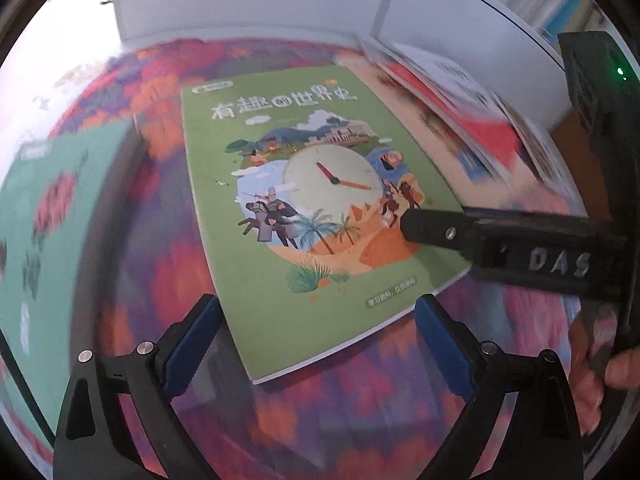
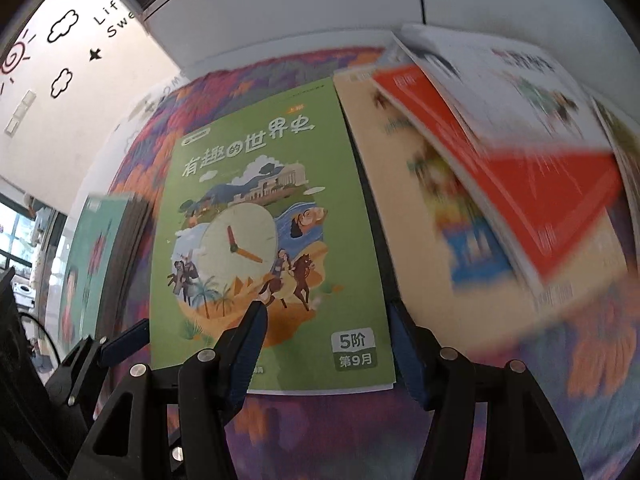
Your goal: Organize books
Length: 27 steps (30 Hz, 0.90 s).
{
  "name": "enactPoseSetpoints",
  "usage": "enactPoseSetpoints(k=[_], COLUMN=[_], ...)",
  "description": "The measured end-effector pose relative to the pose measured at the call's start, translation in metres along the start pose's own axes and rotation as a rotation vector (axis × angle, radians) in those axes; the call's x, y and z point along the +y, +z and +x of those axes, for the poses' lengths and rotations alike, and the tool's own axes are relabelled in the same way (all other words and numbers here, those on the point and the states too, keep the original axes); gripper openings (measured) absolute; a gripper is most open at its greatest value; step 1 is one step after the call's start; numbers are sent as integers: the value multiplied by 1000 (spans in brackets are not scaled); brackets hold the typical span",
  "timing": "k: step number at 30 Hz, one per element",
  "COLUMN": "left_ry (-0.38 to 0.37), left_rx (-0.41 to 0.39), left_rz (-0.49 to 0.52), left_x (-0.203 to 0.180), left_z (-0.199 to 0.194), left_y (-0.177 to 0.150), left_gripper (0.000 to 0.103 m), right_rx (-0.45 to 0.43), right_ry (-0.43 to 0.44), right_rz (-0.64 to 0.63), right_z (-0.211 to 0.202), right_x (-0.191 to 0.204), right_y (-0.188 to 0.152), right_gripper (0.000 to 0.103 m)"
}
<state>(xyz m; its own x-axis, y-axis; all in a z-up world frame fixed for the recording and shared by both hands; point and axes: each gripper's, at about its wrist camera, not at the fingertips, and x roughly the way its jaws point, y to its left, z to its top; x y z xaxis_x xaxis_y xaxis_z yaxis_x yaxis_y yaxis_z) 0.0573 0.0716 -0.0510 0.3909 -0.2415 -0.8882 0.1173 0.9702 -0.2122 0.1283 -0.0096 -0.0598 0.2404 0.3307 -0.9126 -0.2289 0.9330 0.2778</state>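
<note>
Green book point(image 1: 320, 208) lies flat, cover up, directly ahead of both grippers on the patterned cloth point(image 1: 168, 280) that covers the desk. Cover: white title characters at the top, a pale clock face with a red and an orange hand, riders, palms, a pyramid; white label boxes at the lower corner nearest the right gripper. It is thin and soft-covered, so we judge it will flex when lifted by one edge.

Left gripper point(image 1: 316, 344) hovers over the book's near edge, blue pads spread apart with nothing between them: released. Right gripper point(image 2: 326, 344) also stands apart; its jaws bracket the book's lower right portion, one finger lying over the cover, the other at the book's right edge. We cannot tell whether the pads touch the cover; no pinch shows.

Step in hand, as we judge it: taking up this book. To do it well, we would slide it off the cloth edge or tip one edge up before closing, then pinch near the spine side so the pages do not fan.

Beyond the right gripper to its right, a loose stack of books point(image 2: 500, 168), blurred: tan, red and white covers, overlapping. To the left gripper's left, a teal book point(image 1: 60, 240), blurred. White panels point(image 1: 248, 4) stand behind.
</note>
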Motion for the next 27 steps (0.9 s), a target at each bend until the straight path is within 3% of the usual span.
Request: enactPoseSetpoints(k=[7, 10, 14, 18, 21, 23, 24, 26, 27], left_ry=[-136, -224, -285, -373, -453, -441, -414, -400, -408], left_rx=[65, 87, 83, 84, 84, 75, 62, 44, 41], left_rz=[151, 124, 34, -60, -110, -118, -115, -138, -157], left_x=[-11, -1, 21, 47, 61, 65, 68, 74, 79], left_z=[-45, -51, -43, -36, -33, -33, -34, -33, -32], left_y=[-95, -102, -77, -61, -57, -56, -57, -57, -57], left_gripper=[96, 96, 94, 79, 76, 62, 50, 36, 29], right_rx=[76, 106, 96, 81, 59, 54, 50, 35, 30], right_ry=[81, 102, 132, 185, 240, 269, 267, 227, 206], right_rz=[-39, -47, 1, 12, 15, 16, 12, -17, -28], right_z=[-40, -49, -47, -44, -39, -36, -33, -34, -36], right_x=[3, 0, -17, -27, -36, -40, -39, -37, -36], right_y=[-121, -145, -136, -122, -109, -102, -98, -97, -98], right_gripper=[61, 60, 60, 60, 60, 57, 55, 38, 35])
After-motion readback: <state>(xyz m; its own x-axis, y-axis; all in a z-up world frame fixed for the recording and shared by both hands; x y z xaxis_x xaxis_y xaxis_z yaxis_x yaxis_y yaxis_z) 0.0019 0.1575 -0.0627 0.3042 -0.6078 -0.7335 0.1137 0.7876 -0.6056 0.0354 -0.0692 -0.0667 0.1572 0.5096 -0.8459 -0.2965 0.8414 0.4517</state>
